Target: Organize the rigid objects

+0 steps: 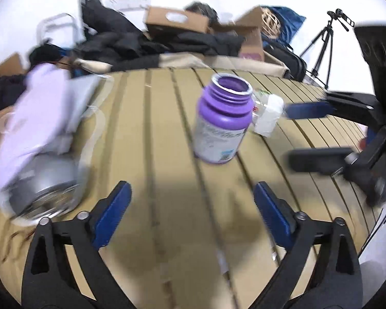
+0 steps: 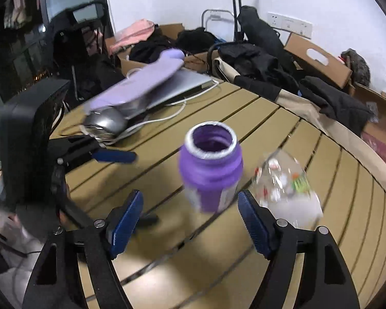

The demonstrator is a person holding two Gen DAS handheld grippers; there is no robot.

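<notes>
With its cap off, the upright purple plastic bottle [image 2: 210,170] looks light and stiff, standing just ahead of the wide-spread, empty right hand-held gripper [image 2: 190,206] — squeeze the body.

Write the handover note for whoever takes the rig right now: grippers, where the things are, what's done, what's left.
Left gripper: open, empty, aimed at the bottle from a short way off.
Right gripper: open, empty, close to the bottle, which stands just ahead of its fingers.
Purple bottle: upright on the slatted table, cap off, mouth open, not gripped.
Clear plastic wrapper: lying next to the bottle, on its far side from the left gripper.
Laptop with a lilac cloth over it sits at the table edge.
Done: nothing that shows.
Left: grasp the bottle and place it; no cap is in view.
</notes>
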